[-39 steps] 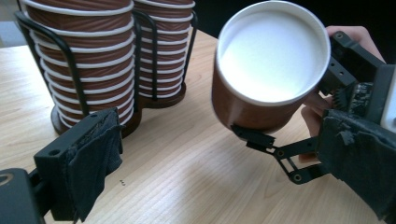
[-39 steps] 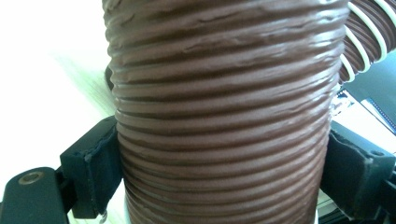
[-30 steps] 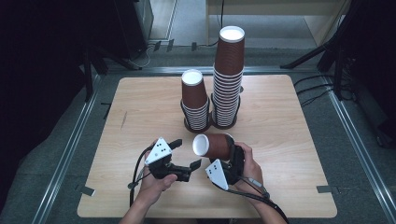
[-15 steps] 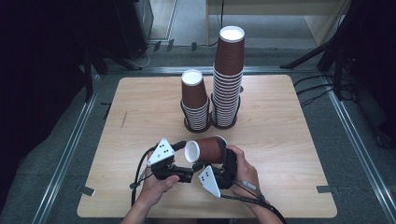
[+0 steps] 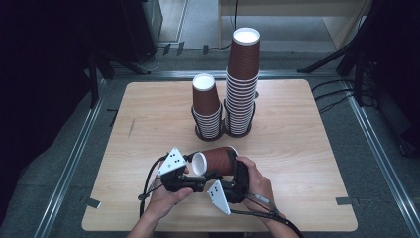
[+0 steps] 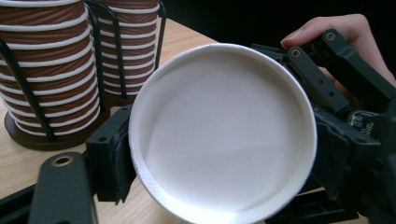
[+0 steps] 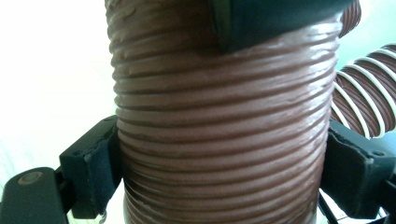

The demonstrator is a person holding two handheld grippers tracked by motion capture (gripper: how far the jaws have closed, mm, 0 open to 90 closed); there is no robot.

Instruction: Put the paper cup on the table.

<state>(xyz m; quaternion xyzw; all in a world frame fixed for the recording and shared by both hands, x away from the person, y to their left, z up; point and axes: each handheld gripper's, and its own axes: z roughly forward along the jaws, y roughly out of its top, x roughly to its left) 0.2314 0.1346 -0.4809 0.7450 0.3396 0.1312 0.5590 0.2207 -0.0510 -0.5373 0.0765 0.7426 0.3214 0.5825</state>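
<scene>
Brown ribbed paper sits between my right tongs (image 7: 219,168): in the right gripper view the cup (image 7: 224,140) runs up the middle of the frame and both black pads press on its sides, so that pair is clamped on it. In the high view the same cup (image 5: 215,161) lies on its side, low and centre in the frame, its white mouth turned to the left.

My left tongs (image 5: 202,179) meet that open end. In the left gripper view the white inside of the cup (image 6: 219,135) faces the camera, and the left-hand pad (image 6: 114,158) lies against the outside of the rim. Those jaws have just been closing, with the cup's rim between them, and they now look narrow and pinched on the rim.

Both of my hands come in from the bottom edge of the high view, the left hand (image 5: 166,196) and the right hand (image 5: 255,181) close together around the cup.

Farther up the wooden worktop (image 5: 307,148), near the centre of the frame, stand two stacks of upturned brown cups in black wire holders: the shorter stack (image 5: 206,106) on the left and the taller stack (image 5: 241,82) just beside it on the right.
</scene>
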